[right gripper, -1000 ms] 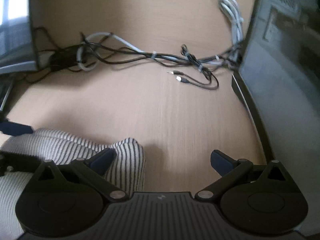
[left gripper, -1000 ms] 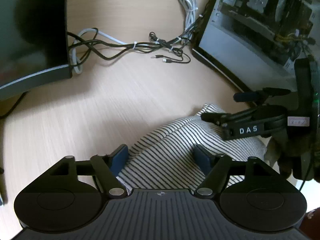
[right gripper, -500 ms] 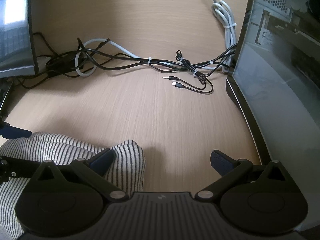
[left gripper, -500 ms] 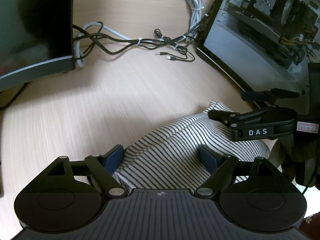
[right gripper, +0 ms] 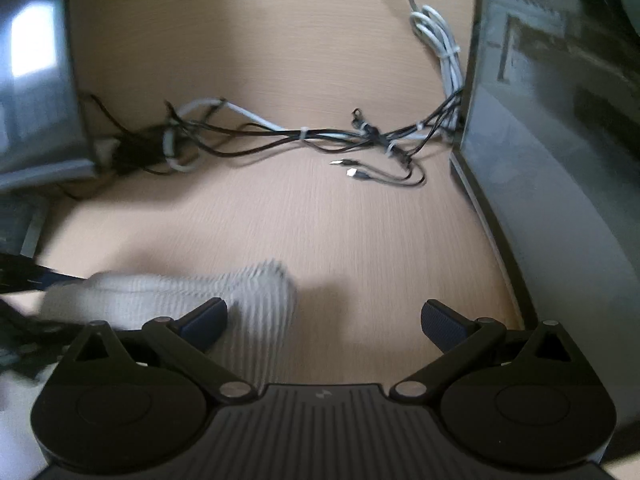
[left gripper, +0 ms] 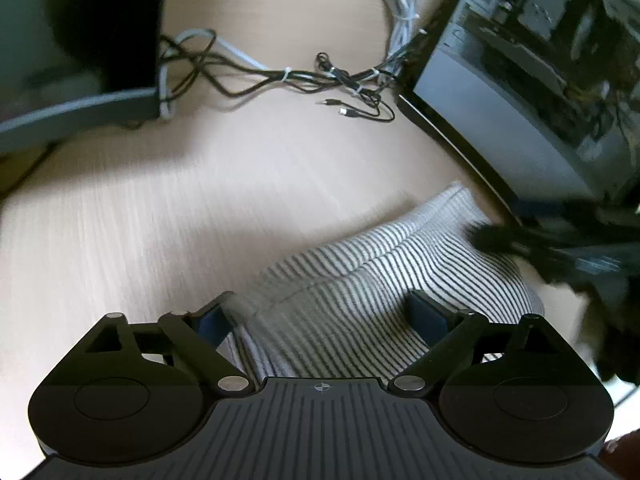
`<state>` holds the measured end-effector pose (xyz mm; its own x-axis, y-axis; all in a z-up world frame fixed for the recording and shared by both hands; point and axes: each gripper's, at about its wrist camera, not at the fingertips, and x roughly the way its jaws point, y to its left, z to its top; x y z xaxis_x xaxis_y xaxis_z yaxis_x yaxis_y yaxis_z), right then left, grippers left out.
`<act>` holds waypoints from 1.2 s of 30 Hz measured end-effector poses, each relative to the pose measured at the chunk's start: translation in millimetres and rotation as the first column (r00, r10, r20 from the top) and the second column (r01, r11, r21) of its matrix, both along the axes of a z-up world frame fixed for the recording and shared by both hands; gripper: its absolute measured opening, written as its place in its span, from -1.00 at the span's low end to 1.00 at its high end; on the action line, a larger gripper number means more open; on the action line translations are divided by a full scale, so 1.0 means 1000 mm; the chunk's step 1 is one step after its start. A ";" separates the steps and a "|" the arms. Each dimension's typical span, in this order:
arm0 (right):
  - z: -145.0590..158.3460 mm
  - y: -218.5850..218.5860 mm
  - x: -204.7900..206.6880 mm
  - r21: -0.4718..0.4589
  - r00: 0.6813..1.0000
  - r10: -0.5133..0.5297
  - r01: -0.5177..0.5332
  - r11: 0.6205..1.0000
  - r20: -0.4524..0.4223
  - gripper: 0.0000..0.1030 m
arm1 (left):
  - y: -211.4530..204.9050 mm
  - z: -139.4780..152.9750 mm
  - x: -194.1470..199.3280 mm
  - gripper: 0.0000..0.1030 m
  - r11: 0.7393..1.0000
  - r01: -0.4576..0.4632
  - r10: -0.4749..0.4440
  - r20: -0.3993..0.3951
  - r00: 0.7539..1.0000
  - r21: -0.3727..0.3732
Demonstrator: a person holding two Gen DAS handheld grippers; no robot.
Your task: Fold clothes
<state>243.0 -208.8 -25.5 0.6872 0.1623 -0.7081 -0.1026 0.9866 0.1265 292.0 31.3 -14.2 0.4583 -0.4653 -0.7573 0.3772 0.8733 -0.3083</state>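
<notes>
Pale wood-grain table (left gripper: 168, 240) carrying a striped garment (left gripper: 360, 280), a tangle of black and white cables (left gripper: 288, 76) along its far side, a dark monitor (left gripper: 76, 40) at far left and an open computer case (left gripper: 540, 60) at right. Left wrist view: the garment, white with thin dark stripes, lies bunched on the table directly ahead of the left claw (left gripper: 326, 316). Its two blue pads stand wide apart, one at each flank of the cloth mound; the jaws have just been opening, with the fabric between them but not pinched. The right claw (left gripper: 552, 248) appears here as a dark blurred shape at the garment's right end. Right wrist view: the right claw (right gripper: 324, 318) is spread wide over bare table, gripping nothing; its left pad (right gripper: 206, 318) overlaps the blurred end of the garment (right gripper: 256, 300), whether touching cannot be told. Loose plug ends (right gripper: 352, 170) lie on the table beyond, near the computer case (right gripper: 560, 140).
</notes>
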 end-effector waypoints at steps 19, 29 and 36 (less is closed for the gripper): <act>-0.052 -0.017 -0.005 0.531 0.921 0.089 0.137 0.836 -0.378 0.85 | 0.020 -0.010 -0.030 0.83 0.979 -0.152 0.145 -0.061 0.988 -0.138; -0.020 0.032 0.053 0.187 0.986 0.143 -0.126 0.974 -0.084 0.88 | -0.018 -0.005 -0.079 0.84 0.968 -0.026 0.008 -0.072 0.997 -0.251; 0.008 0.023 0.038 0.074 0.978 0.204 -0.206 0.976 0.033 1.00 | 0.021 0.043 -0.096 0.96 0.969 -0.023 0.042 0.072 0.997 -0.246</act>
